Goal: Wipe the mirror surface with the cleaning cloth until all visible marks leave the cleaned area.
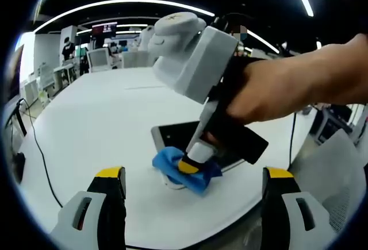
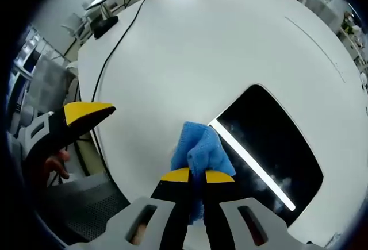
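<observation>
One cloth, pinched in the right gripper, sits at the mirror's near end, whose length runs ahead-right; the left gripper hangs open.

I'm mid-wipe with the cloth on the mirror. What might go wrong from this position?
1. The mirror lies near the table edge, and the left gripper is open, off it; a firm stroke could slide it toward the edge.
2. The right gripper pinches the blue cloth in a small bunch, so the yellow jaw tips may scrape the glass.
3. Specks show on the mirror's far part; a bunched cloth may miss them.
</observation>
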Motion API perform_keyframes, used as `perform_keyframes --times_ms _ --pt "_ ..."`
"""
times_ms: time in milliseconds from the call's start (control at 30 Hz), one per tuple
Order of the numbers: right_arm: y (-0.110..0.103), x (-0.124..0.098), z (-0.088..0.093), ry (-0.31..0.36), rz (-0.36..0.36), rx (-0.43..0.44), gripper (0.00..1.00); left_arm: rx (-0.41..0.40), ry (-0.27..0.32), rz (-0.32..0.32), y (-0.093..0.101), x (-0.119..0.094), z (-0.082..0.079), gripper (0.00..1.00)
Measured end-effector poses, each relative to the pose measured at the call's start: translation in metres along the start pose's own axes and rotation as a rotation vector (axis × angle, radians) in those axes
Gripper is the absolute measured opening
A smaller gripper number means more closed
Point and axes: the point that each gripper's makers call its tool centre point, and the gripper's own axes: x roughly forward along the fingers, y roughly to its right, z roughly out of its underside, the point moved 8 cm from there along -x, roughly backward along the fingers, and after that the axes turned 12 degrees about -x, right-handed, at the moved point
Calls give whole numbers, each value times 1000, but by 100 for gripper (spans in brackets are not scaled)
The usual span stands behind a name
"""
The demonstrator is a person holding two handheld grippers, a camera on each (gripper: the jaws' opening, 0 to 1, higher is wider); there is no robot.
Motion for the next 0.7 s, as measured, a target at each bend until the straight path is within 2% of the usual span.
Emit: perform_keyframes --times_ms 100,367,500,700 --pt "-4 -2 2 0 8 -45 2 0 -3 -1 0 0 0 99" --pt "-2 -3 1 -15 -6 -82 2 0 -4 -1 0 0 1 99" --pt "-6 -6 2 -14 -11 -172 2 -2 -2 -1 0 0 0 99" --pt "2 -3 -1 -8 -45 -166 2 -1 -2 -2 -1 0 0 99"
